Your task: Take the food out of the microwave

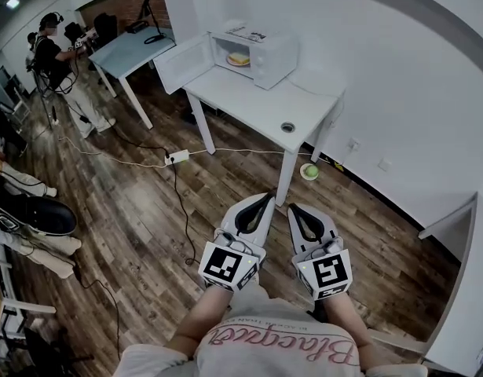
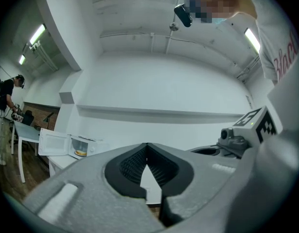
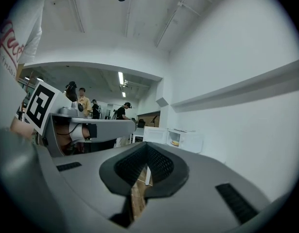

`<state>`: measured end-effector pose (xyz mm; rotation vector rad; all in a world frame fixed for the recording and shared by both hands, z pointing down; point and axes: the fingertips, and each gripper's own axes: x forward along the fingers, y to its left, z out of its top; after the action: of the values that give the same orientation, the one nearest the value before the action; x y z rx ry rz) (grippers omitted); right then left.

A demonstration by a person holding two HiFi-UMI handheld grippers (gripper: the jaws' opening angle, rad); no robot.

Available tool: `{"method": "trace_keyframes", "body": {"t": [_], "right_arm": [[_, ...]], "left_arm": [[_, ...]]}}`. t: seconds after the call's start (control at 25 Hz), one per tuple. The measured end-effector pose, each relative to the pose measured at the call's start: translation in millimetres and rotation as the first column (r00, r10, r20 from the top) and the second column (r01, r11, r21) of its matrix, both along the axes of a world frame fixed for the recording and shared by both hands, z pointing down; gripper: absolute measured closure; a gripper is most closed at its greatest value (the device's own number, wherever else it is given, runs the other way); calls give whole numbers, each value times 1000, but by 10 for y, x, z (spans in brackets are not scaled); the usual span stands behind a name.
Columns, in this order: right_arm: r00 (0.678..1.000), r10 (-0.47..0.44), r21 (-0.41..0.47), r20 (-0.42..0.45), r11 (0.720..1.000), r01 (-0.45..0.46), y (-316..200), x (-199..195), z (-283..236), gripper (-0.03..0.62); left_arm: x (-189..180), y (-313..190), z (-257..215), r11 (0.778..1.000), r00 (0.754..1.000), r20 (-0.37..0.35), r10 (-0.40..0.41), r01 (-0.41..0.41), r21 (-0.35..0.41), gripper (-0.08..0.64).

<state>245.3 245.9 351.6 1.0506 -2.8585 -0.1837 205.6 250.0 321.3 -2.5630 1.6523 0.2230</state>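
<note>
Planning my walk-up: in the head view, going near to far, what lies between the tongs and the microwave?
Left tongs and right tongs side by side → green round object on the floor → white table → open microwave with the food inside.

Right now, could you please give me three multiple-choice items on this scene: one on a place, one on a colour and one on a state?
1. Where does the microwave stand?
A. On the floor
B. On the white table
C. On a shelf

2. What colour is the microwave's case?
A. White
B. Black
C. Red

3. How is the microwave's door?
A. Shut
B. Open
C. Missing

Answers:
1 B: it sits at the table's far end, by the wall.
2 A: its case is white all over.
3 B: the door is swung out to the left, so the food shows inside.
</note>
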Motion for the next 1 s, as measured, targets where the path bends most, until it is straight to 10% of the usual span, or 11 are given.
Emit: {"method": "trace_keyframes", "body": {"t": [1.0], "right_arm": [[998, -56, -1, -23, 998, 56, -934, -1429, -31, 581]], "left_arm": [[-1438, -923, 18, 997, 997, 41, -71, 71, 0, 555]]}}
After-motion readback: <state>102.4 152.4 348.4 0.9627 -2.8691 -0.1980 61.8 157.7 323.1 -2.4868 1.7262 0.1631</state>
